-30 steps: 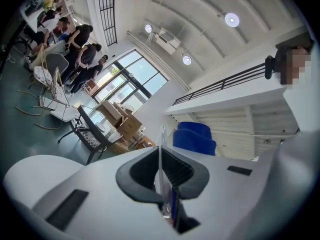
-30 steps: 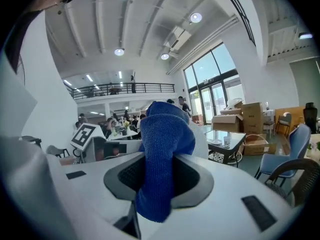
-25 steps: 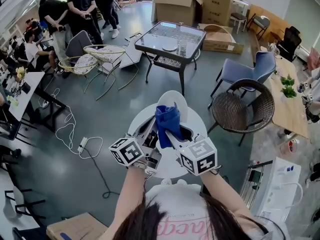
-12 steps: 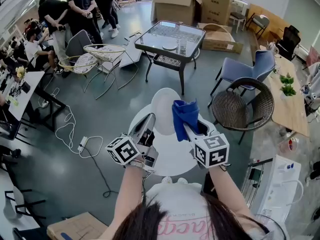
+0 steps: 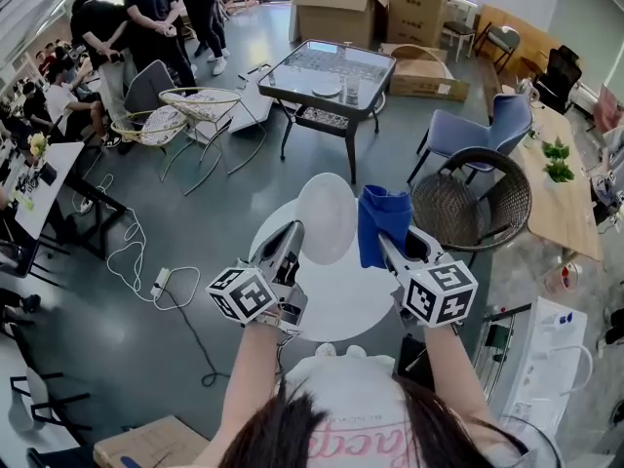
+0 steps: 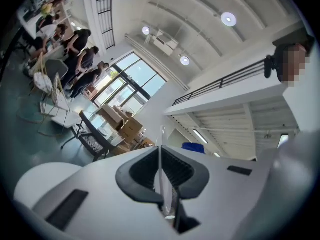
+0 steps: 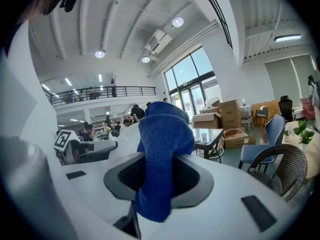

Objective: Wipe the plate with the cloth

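Observation:
In the head view my left gripper (image 5: 291, 232) is shut on the rim of a white plate (image 5: 326, 216), which it holds up on edge above the round white table (image 5: 336, 305). In the left gripper view the plate (image 6: 160, 159) shows as a thin line pinched between the jaws. To the plate's right, my right gripper (image 5: 392, 244) is shut on a blue cloth (image 5: 381, 224), and a small gap lies between cloth and plate. Seen from the right gripper, the cloth (image 7: 162, 149) bulges out between the jaws, with the left gripper's marker cube (image 7: 62, 139) off to the left.
A dark wicker chair (image 5: 474, 203) stands close on the right, a blue chair (image 5: 486, 135) behind it. A glass-topped table (image 5: 331, 74) is further ahead. Cables (image 5: 146, 261) trail over the floor at left. People stand and sit at the far left.
My right gripper has carried the blue cloth to the right, off the plate's face. The plate, covered by the cloth before, now shows whole. The left gripper has stayed almost still.

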The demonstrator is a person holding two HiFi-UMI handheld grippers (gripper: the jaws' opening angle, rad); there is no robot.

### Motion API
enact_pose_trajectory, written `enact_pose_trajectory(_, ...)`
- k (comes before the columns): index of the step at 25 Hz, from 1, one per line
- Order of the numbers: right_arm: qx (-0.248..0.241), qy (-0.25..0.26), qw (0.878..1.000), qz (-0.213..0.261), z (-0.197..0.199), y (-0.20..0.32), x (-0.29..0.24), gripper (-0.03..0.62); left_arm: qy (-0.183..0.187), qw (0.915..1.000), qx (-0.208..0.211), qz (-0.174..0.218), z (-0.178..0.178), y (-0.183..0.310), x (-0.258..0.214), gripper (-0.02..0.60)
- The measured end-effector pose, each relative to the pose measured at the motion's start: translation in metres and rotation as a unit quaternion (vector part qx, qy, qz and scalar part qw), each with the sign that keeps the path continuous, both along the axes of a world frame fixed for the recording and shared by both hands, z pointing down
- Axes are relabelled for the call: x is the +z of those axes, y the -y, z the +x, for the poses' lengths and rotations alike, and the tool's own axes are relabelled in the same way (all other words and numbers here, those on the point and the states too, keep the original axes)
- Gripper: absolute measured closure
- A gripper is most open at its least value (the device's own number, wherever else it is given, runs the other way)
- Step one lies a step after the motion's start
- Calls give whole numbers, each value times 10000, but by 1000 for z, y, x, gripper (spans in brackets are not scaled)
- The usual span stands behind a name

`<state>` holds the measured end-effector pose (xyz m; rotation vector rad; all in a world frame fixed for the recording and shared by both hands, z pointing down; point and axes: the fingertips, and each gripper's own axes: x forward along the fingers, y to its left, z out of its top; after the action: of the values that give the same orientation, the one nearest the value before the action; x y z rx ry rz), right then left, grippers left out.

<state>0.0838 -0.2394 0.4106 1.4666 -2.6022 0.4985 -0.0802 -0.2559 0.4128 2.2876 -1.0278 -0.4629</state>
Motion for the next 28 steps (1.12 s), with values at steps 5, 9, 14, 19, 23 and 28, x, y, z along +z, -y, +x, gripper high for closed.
enact_pose_trajectory(5, -34, 345, 9990, 282, 8, 3, -31, 461, 2478, 9572, -154, 1485, 19, -10, -16, 558)
enact_pose_trajectory(9, -66, 382, 9985, 392, 12, 5, -43, 461, 4278, 8603, -300, 2758, 37, -17, -31, 558)
enact_pose_trajectory(14, -211, 282, 9980, 517, 9, 8, -52, 461, 5669, 7215, -474, 3948, 54, -19, -34, 558)
enact_pose_trajectory(19, -396, 186, 9972, 601, 5, 6, -58, 461, 6362, 6031, -714, 4759, 63, -26, -31, 558)
enact_pose_trajectory(23, -848, -109, 9938, 707, 1, 3, -69, 461, 6739, 5032, -648, 5371, 71, -32, -25, 558)
enact_pose_trajectory(28, -1925, -552, 9760, 861, -27, 14, -99, 461, 6884, 4362, -412, 5781, 77, -37, -14, 558)
